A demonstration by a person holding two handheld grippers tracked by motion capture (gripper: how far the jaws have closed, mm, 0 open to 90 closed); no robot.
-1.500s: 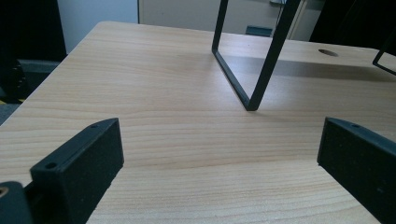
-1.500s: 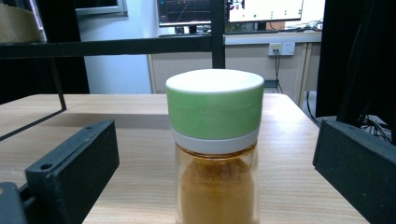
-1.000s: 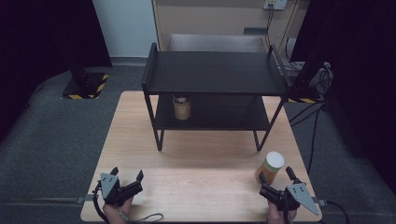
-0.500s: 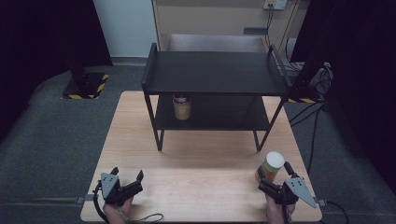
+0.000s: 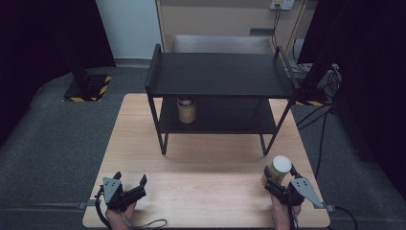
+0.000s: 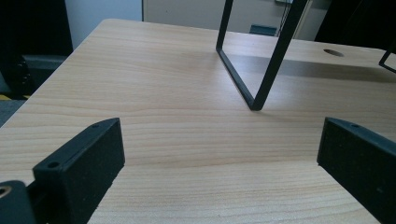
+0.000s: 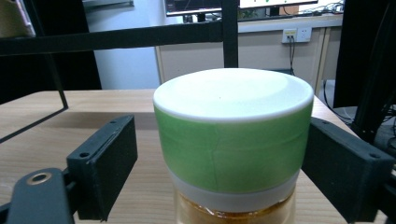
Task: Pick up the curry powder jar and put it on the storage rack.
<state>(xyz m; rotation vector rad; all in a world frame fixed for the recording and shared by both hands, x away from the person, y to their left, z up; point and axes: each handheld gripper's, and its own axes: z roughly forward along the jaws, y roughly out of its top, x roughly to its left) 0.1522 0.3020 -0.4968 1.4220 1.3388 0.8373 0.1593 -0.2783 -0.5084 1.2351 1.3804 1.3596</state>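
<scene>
At the near right of the table [image 5: 143, 143], the right gripper [image 5: 276, 181] has just been closing around the upright jar [image 5: 279, 168], pads not yet pressing, so next comes squeezing firmly and lifting, probably toward the shelf [image 5: 220, 76]; the left gripper [image 5: 130, 185] rests wide open.

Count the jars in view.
2: one jar on the rack's lower shelf; one white-lidded jar at the table's near right, between the right hand-held gripper's jaws.

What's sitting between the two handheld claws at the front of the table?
Nothing: the high view shows bare wooden table between the left gripper and the right gripper, which has the green-lidded jar between its jaws.
</scene>
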